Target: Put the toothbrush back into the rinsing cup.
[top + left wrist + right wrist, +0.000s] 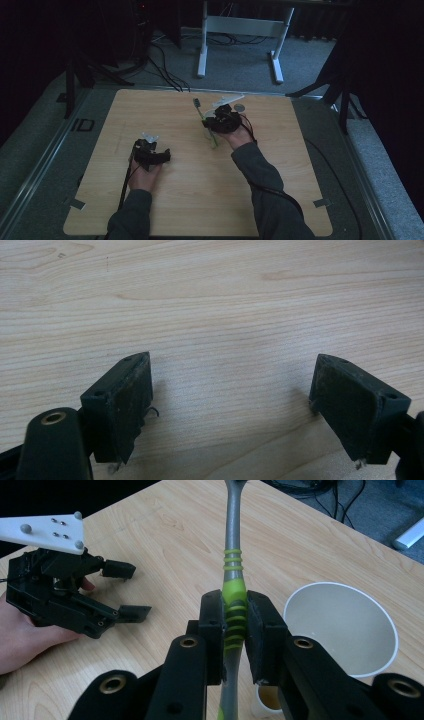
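Observation:
My right gripper (235, 625) is shut on the green ribbed grip of a grey and green toothbrush (233, 555). The handle runs up and away from the jaws over the wooden table (165, 545). In the high view the right gripper (214, 125) sits right of the table's middle, with the toothbrush (200, 111) slanting toward the far edge. A white paper cup (345, 630) stands just right of the jaws, its mouth facing up. My left gripper (230, 405) rests low over bare wood, jaws wide apart and empty. It lies at the left (159, 152) in a hand.
A small white item with an amber inside (265, 702) sits below the right jaws; what it is I cannot tell. The left gripper (75, 595) lies a short way off to the left. White desk legs (202, 50) and cables stand on the floor beyond the table.

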`<state>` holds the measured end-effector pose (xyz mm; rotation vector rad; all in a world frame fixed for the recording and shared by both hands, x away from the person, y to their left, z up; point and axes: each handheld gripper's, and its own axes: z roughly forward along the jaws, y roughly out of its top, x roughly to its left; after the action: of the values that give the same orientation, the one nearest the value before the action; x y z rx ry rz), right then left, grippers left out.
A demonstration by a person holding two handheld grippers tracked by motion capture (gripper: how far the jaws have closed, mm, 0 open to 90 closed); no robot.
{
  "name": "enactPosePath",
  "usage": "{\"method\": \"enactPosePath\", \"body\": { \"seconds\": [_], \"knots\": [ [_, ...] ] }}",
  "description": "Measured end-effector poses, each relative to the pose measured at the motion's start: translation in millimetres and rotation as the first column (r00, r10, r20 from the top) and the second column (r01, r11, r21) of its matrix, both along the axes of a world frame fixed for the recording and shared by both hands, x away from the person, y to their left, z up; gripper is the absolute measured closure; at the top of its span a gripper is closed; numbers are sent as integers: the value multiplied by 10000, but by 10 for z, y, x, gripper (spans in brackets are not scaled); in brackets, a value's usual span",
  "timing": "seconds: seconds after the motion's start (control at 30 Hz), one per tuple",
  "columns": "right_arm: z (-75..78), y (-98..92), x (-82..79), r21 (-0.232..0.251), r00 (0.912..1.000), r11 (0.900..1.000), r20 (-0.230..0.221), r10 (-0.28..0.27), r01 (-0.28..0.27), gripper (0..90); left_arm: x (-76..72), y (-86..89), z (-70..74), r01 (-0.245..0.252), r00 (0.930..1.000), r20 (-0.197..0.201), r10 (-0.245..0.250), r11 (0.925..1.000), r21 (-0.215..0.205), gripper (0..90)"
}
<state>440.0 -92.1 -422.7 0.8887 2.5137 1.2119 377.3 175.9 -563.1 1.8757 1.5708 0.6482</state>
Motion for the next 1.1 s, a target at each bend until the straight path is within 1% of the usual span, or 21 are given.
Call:
{"method": "enactPosePath", "body": {
  "seconds": [0.33,0.5,0.63,1.0,1.1],
  "knots": [
    [6,-9,-4,143,9999,9999,80,-98,97,787,0,0,0,0,10000,-2,0,10000,1,178],
    [-1,-15,7,325,9998,9993,118,-183,179,788,0,0,0,0,10000,-2,0,10000,1,179],
    [1,-22,9,487,9997,9985,40,-243,240,787,0,0,0,0,10000,-1,0,10000,2,179],
    [42,-36,5,749,9986,9964,318,-423,398,788,0,0,0,1,10000,-2,-1,10000,2,178],
    [53,-49,5,858,9978,9953,456,-488,448,788,0,0,0,0,10000,-2,0,10000,5,179]
  ]
}}
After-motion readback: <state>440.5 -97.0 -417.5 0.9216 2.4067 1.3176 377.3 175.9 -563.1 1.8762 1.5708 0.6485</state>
